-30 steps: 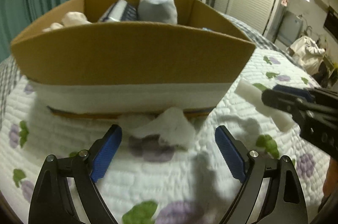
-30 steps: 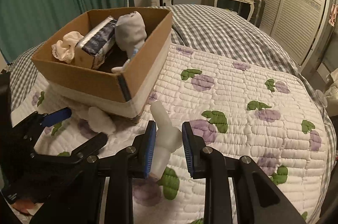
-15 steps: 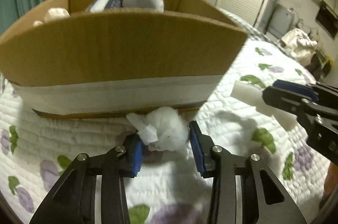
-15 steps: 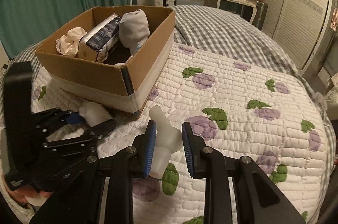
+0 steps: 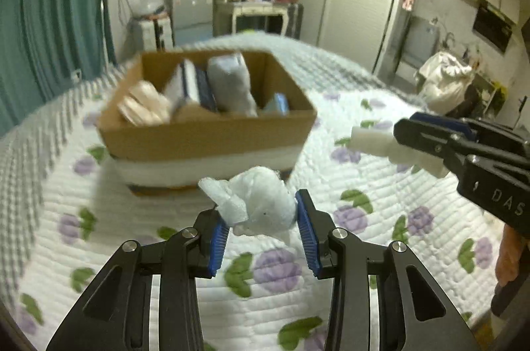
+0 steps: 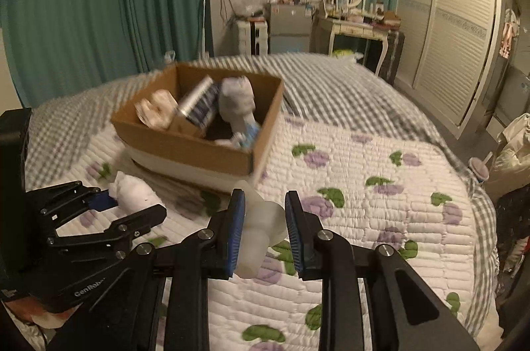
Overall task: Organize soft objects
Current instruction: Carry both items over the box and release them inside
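My left gripper (image 5: 261, 218) is shut on a white fluffy wad (image 5: 256, 205) and holds it above the quilt, in front of the cardboard box (image 5: 205, 135); the wad also shows in the right wrist view (image 6: 135, 195). My right gripper (image 6: 263, 218) is shut on a white foam piece (image 6: 261, 228), lifted to the right of the box (image 6: 185, 145); the foam piece also shows in the left wrist view (image 5: 374, 142). The box holds a grey sock bundle (image 5: 228, 82), a blue-and-white pack (image 5: 190, 86) and a cream cloth (image 5: 142, 105).
The box sits on a white quilt with purple flowers (image 6: 364, 185) over a checked bedspread (image 6: 331, 86). Teal curtains (image 6: 99, 3) hang to the left. A dresser with a mirror (image 6: 351, 19) and a wardrobe (image 6: 457, 19) stand behind the bed.
My left gripper closed on the white wad by the box's foot and lifted it up and back. My right gripper rose with the foam piece. Both views now look down on the box.
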### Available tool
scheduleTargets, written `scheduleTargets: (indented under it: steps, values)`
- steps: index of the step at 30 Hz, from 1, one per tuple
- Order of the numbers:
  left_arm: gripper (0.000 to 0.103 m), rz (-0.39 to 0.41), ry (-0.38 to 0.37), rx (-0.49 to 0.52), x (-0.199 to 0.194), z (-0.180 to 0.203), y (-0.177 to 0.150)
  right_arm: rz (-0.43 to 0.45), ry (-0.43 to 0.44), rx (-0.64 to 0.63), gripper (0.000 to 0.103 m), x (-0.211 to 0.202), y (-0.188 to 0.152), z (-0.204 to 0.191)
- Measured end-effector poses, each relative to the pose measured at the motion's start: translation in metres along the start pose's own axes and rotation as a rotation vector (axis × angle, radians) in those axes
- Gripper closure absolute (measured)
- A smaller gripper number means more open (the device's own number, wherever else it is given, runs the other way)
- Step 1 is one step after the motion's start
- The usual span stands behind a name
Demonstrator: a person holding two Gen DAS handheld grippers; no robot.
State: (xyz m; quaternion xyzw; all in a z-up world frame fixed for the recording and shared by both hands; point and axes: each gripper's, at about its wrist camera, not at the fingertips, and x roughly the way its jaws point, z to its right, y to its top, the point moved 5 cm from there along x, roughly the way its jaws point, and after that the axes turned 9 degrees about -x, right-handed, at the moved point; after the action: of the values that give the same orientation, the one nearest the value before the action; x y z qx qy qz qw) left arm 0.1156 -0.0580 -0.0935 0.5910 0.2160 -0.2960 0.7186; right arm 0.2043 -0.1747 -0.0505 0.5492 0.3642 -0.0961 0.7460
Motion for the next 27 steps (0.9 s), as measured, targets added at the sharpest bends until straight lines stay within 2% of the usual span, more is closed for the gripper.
scheduleTargets:
  steps: [5, 7, 9, 10, 13, 15, 18, 21, 23, 24, 27]
  values:
    - [0.065, 0.086, -0.001, 0.016, -0.033, -0.009, 0.040, 0.066, -0.004, -0.015, 0.078, -0.031, 0.030, -0.017]
    - [0.065, 0.114, 0.008, 0.022, -0.036, -0.012, 0.056, 0.098, -0.003, -0.023, 0.085, -0.039, 0.046, -0.024]
    - [0.065, 0.145, 0.022, 0.020, -0.038, -0.018, 0.074, 0.131, 0.003, -0.029, 0.085, -0.045, 0.065, -0.028]
    - [0.065, 0.152, 0.022, 0.017, -0.038, -0.021, 0.079, 0.143, 0.004, -0.030, 0.085, -0.046, 0.074, -0.030]
    - [0.065, 0.168, 0.037, 0.010, -0.032, -0.033, 0.091, 0.152, 0.011, -0.044, 0.094, -0.033, 0.096, -0.036]
    - [0.065, 0.167, 0.052, 0.010, -0.022, -0.041, 0.094, 0.149, 0.006, -0.055, 0.094, -0.020, 0.102, -0.039]
    - [0.065, 0.144, 0.062, 0.017, -0.004, -0.052, 0.082, 0.126, 0.030, -0.048, 0.094, -0.003, 0.090, -0.040]
    - [0.065, 0.090, 0.071, 0.020, 0.015, -0.060, 0.055, 0.017, 0.060, -0.062, 0.089, 0.025, 0.056, -0.041]
    - [0.065, 0.047, 0.078, 0.023, 0.030, -0.065, 0.034, -0.052, 0.068, -0.075, 0.063, 0.041, 0.027, -0.043]
    - [0.065, 0.025, 0.081, 0.026, 0.037, -0.067, 0.025, -0.091, 0.083, -0.077, 0.059, 0.050, 0.012, -0.044]
    - [0.065, -0.020, 0.088, 0.034, 0.051, -0.070, -0.001, -0.182, 0.115, -0.075, 0.058, 0.070, -0.025, -0.046]
